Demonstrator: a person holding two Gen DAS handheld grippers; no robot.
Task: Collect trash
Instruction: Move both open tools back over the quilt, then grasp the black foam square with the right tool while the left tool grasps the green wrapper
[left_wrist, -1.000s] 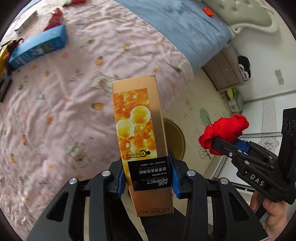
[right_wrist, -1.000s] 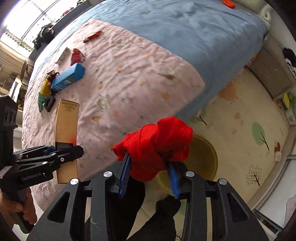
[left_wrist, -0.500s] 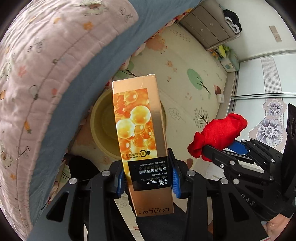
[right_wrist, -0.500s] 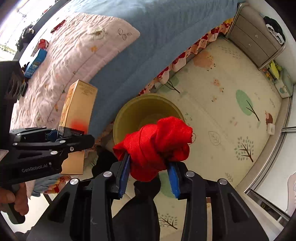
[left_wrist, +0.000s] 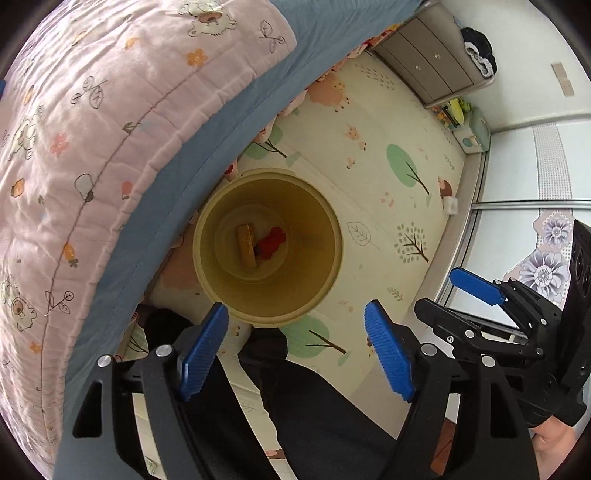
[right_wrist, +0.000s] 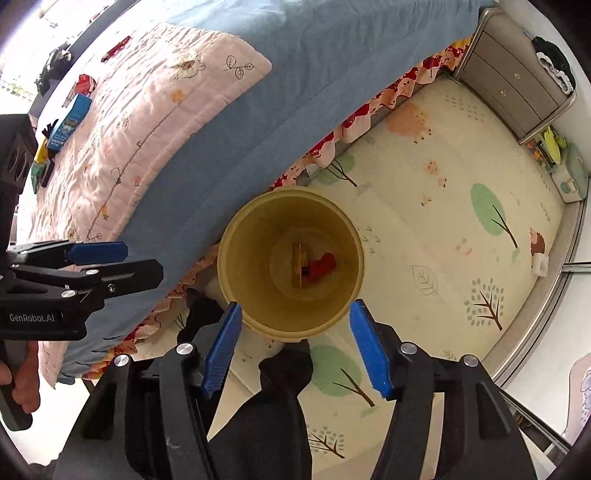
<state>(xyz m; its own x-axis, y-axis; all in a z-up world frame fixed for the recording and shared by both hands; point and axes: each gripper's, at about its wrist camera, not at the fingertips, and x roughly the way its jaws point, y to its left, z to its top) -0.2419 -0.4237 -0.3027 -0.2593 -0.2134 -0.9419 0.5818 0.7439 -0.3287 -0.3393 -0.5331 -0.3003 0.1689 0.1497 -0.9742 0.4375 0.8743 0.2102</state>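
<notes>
The left gripper (left_wrist: 295, 339) has its blue fingers (left_wrist: 203, 347) spread wide with nothing between them; its jaws have just been opening, and the box it carried is gone from them. The right gripper (right_wrist: 295, 345) is likewise parted and empty, its jaws also just opened, the red bundle released. Both point steeply down.

Straight ahead of both sets of fingers, just past their tips, stands the yellow bin (left_wrist: 328, 229) on the patterned floor mat (left_wrist: 388, 122). At its bottom lie the gold carton (left_wrist: 246, 244) and, touching it on its right, the red crumpled cloth (left_wrist: 271, 243); the right wrist view shows the same pair, carton (right_wrist: 297, 267) and red cloth (right_wrist: 322, 266), side by side. The drop step looks done for these two pieces.

Outward to the left of the fingers, the bed (right_wrist: 229, 122) rises beside the bin, with a pink quilt (left_wrist: 92, 122) over a blue sheet. Far up the quilt in the right wrist view lie more items: a blue box (right_wrist: 70, 121), a red wrapper (right_wrist: 84, 83) beyond it, and some small dark and yellow things near the edge that are too small to name. A grey dresser (right_wrist: 513, 85) stands at the far side of the floor mat.

The next move, as I judge it, calls for lifting both grippers clear of the bin, swinging back over the quilt, and keeping the fingers wide to close on the blue box or the red wrapper. The box is broad, so the fingers should straddle its narrow sides.
</notes>
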